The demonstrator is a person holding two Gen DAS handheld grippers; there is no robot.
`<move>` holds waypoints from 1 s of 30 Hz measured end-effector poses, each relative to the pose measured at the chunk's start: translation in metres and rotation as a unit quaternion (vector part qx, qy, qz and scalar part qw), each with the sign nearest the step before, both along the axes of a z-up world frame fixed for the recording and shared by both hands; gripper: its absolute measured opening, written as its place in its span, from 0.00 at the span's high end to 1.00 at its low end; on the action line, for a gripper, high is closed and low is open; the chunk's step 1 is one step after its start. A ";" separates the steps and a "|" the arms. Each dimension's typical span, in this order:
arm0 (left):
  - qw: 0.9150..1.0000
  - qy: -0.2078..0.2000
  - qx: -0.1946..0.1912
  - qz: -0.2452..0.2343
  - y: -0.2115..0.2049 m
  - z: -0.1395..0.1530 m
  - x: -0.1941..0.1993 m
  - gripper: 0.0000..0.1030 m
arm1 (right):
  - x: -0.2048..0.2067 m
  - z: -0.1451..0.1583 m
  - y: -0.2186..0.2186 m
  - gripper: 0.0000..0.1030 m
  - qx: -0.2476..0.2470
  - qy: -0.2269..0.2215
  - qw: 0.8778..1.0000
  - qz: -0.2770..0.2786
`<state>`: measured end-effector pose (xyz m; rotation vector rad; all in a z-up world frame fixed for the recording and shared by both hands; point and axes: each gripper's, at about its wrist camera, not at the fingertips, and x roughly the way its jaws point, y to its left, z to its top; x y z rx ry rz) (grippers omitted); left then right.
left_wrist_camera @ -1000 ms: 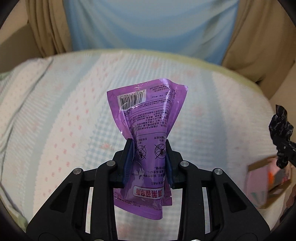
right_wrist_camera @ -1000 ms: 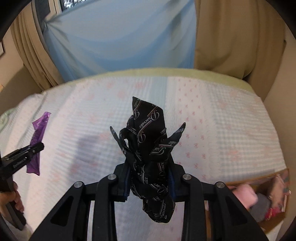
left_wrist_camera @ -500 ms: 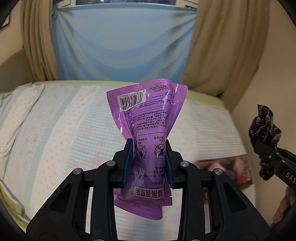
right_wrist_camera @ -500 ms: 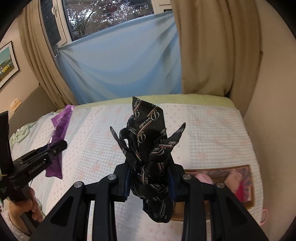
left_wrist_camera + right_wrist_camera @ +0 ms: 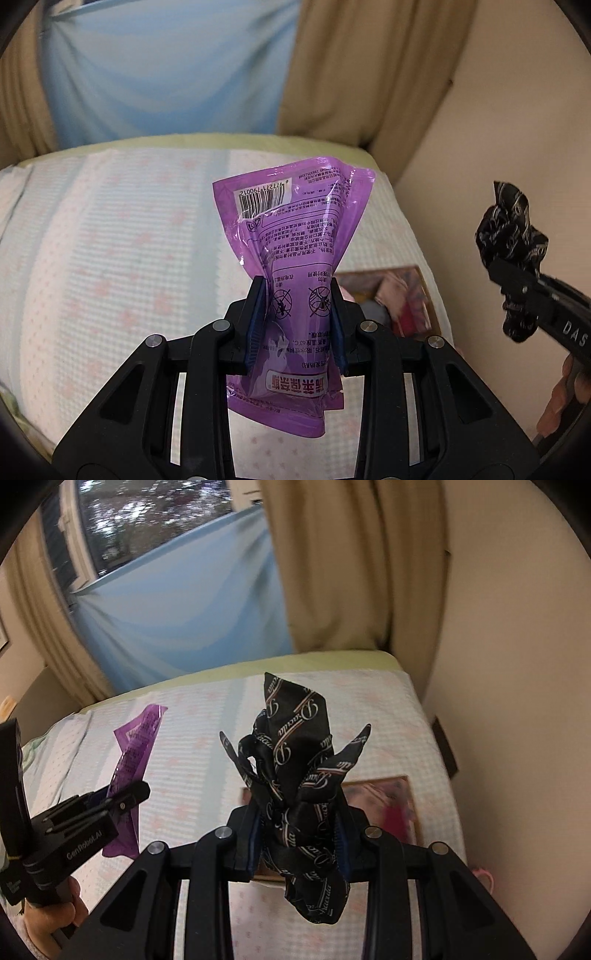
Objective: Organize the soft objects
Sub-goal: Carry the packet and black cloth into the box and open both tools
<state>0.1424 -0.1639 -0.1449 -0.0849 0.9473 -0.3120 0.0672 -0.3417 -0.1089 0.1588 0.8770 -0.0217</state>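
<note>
My left gripper is shut on a purple plastic pouch with a barcode, held upright above the bed. The pouch also shows in the right wrist view, with the left gripper at the left. My right gripper is shut on a black patterned cloth bunched between its pads. The cloth shows at the right of the left wrist view. A cardboard box holding pink soft items lies on the bed ahead of both grippers.
The bed has a pale blue and white cover with pink dots. A beige wall runs along the bed's right side. Beige curtains and a blue sheet hang behind. A pink object lies near the bed's right edge.
Both grippers have swung to the right, toward the box by the wall, which now sits closer to the middle of each view. Both still hold their items.
</note>
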 end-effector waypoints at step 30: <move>0.958 0.067 0.164 -0.224 -0.154 -0.187 0.054 0.16 | 0.075 -0.218 -0.122 0.43 0.154 0.212 0.954 -0.142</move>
